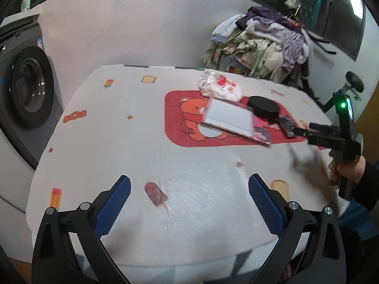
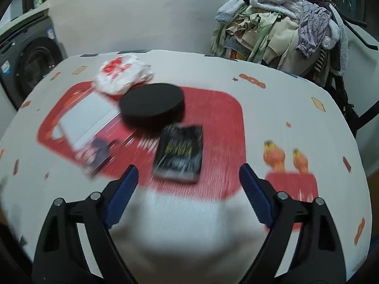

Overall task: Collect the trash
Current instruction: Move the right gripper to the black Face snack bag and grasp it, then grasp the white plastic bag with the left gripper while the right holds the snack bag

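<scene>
Left wrist view: the left gripper (image 1: 189, 203) gapes empty at lower centre; the crumpled plastic bag (image 1: 220, 86) lies upper right of centre. Right wrist view, motion-blurred: the right gripper (image 2: 188, 194) is spread wide, empty; the black packet (image 2: 180, 152), print unreadable, lies mid-frame.

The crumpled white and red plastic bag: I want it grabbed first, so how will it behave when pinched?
The crumpled bag looks thin and creased, so it will probably collapse and hang floppy. It seems light and may slide across the cloth-covered table if only pushed. Its glossy film could slip from the pads.
</scene>
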The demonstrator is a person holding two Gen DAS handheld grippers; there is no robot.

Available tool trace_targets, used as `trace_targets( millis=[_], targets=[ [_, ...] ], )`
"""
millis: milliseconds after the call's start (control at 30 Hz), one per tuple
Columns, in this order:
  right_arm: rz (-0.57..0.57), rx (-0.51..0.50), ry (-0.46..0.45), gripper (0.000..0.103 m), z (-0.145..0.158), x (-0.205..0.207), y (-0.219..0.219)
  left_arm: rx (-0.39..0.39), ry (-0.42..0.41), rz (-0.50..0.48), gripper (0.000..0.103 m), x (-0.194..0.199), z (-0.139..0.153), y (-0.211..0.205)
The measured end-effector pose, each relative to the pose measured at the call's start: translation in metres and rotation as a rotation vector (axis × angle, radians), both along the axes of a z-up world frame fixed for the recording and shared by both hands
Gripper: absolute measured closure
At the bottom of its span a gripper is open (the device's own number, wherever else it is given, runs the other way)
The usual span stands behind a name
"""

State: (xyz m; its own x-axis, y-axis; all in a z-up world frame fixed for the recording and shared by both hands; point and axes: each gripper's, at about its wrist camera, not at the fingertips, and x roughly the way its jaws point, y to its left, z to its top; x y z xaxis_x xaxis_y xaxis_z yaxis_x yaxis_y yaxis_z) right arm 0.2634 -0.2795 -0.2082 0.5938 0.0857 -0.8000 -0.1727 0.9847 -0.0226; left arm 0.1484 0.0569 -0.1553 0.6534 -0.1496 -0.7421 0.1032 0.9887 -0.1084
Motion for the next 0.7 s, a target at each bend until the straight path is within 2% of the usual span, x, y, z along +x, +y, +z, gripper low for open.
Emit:
trace_targets(
  millis=[167, 233, 333, 433, 600, 700],
  targets=[
    [-0.013, 0.026, 0.038, 0.018, -0.016, 0.030, 0.003, 0.025, 0.011, -0.009, 0.006, 0.021, -0.007, -0.005],
    [0.009, -0.005, 0.051, 0.041, -0.023, 0.034, 0.008, 0.030, 0.016, -0.025, 0.006, 0.028, -0.009, -0.010],
    [0.043, 0.008, 0.043, 0.057, -0.024, 0.032, 0.010, 0.041, 0.033, -0.037, 0.006, 0.041, -0.015, -0.019],
    [0.026, 0.024, 0.022, 0.061, -0.023, 0.027, 0.005, 0.020, 0.043, -0.028, 0.006, 0.051, -0.018, -0.022],
    [-0.121, 0.103, -0.047, 0.063, -0.014, 0.018, -0.024, -0.028, 0.048, -0.030, 0.006, 0.069, -0.017, -0.028],
    [-0.173, 0.136, -0.068, 0.063, -0.011, 0.015, -0.036, -0.065, 0.057, -0.054, 0.006, 0.083, -0.016, -0.034]
  ],
)
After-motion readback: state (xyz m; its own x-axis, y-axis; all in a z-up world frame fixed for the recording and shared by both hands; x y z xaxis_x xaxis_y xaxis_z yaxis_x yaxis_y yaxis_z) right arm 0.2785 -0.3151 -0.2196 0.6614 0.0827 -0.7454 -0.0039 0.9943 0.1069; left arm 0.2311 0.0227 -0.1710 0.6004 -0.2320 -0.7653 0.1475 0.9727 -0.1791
